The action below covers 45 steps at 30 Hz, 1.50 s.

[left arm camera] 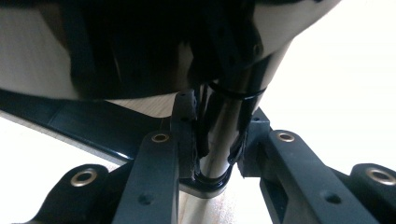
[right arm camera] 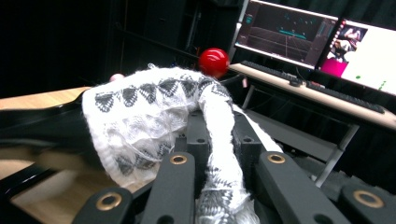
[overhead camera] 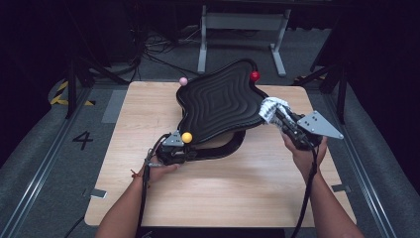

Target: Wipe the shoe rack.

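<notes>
Rack [overhead camera: 218,101], black and wavy, stands tilted on the desk [overhead camera: 237,188]; left claw [overhead camera: 184,150] pinches its near post. Left gripper view: post [left arm camera: 219,135] clamped. Right gripper view: right claw [right arm camera: 219,161] pinches white sock [right arm camera: 140,116], draped at the rack's right edge.

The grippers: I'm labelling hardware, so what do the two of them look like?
Both are black. The right gripper carries a grey three-cornered plate; the left gripper has a small grey top. A black cable trails from each. Brass-coloured rivets dot the fingers. Forearms are bare.
</notes>
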Tool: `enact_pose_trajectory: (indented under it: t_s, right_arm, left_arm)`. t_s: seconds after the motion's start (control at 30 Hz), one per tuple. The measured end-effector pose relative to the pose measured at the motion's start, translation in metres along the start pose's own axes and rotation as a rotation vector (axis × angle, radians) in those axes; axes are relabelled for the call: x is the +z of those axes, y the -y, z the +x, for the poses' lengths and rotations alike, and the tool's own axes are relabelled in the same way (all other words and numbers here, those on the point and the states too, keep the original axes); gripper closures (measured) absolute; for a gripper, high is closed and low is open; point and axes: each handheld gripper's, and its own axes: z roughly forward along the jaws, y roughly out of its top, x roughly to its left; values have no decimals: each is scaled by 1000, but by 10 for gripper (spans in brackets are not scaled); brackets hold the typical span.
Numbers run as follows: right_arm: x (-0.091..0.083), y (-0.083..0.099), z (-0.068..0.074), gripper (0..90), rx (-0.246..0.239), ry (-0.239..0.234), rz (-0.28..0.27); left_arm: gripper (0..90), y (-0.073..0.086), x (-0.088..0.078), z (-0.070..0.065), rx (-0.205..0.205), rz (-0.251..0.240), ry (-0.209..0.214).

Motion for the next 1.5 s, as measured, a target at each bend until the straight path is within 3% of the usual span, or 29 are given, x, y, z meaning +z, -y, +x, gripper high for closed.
enact_pose_trajectory:
  t_s: [0.2, 0.33, 0.7, 0.9, 1.0, 1.2, 1.33, 1.5]
  right_arm:
    - [15, -4, -11, 814, -3, 6, 17]
    - [30, -4, -23, 814, 11, -29, 31]
    - [50, -3, -29, 813, -2, -21, 66]
    - [56, 2, -31, 813, 21, -18, 83]
    - [48, 7, -31, 811, 33, -41, 76]
    - [23, 8, -24, 810, -16, -63, 53]
    - [2, 7, -14, 810, -74, -111, 31]
    - [-9, 9, 2, 808, -105, -156, 13]
  left_arm:
    - [738, 0, 0, 0, 0, 0, 2]
    - [738, 0, 0, 0, 4, 1, 5]
    - [739, 0, 0, 0, 5, 3, 5]
    - [738, 0, 0, 0, 8, 2, 5]
    - [738, 0, 0, 0, 11, 1, 3]
    - [739, 0, 0, -1, 5, -1, 0]
    - [738, 0, 0, 0, 5, 0, -1]
    - [738, 0, 0, 0, 5, 0, 0]
